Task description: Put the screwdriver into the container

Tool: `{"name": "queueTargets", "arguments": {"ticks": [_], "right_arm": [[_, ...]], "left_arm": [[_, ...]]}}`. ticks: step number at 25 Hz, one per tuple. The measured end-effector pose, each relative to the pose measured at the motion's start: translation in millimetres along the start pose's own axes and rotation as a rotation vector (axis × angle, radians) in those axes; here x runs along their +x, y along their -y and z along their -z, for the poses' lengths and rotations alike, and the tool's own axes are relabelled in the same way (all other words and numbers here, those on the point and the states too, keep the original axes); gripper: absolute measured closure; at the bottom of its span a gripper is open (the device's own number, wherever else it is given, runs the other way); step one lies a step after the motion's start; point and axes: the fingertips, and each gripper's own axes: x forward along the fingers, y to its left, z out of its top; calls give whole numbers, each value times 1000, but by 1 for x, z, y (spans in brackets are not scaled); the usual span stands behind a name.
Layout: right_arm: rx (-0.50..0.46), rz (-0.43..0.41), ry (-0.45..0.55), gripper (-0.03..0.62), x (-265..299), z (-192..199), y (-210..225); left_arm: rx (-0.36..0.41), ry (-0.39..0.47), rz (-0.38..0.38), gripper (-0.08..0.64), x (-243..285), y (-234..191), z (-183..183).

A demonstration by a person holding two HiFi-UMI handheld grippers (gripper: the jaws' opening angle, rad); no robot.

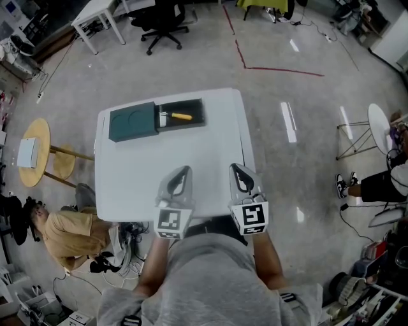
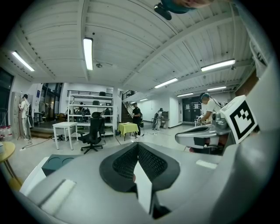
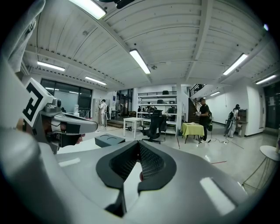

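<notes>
A yellow-handled screwdriver (image 1: pixel 180 116) lies inside the open dark container (image 1: pixel 194 119) at the far side of the white table (image 1: pixel 191 162). The container's dark green lid (image 1: pixel 132 121) sits slid off to its left, and shows in the left gripper view (image 2: pixel 57 162) and the right gripper view (image 3: pixel 109 140). My left gripper (image 1: pixel 181 173) and right gripper (image 1: pixel 238 170) hover side by side over the table's near edge, well short of the container. Both are shut with nothing between the jaws, seen in the left gripper view (image 2: pixel 137 147) and the right gripper view (image 3: pixel 139 145).
A person in a yellow shirt (image 1: pixel 70 232) sits on the floor left of the table, beside a round wooden stool (image 1: pixel 35 153). An office chair (image 1: pixel 162 22) and a small white table (image 1: pixel 95 19) stand beyond. Another person's feet (image 1: pixel 347 184) and a white stool (image 1: pixel 379 127) are at the right.
</notes>
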Motion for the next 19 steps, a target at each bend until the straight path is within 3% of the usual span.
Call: {"name": "queueTargets", "arguments": {"ticks": [19], "right_arm": [[-7, -25, -16, 589, 9, 5, -6]], "left_arm": [[-7, -12, -3, 549, 3, -4, 6]]}}
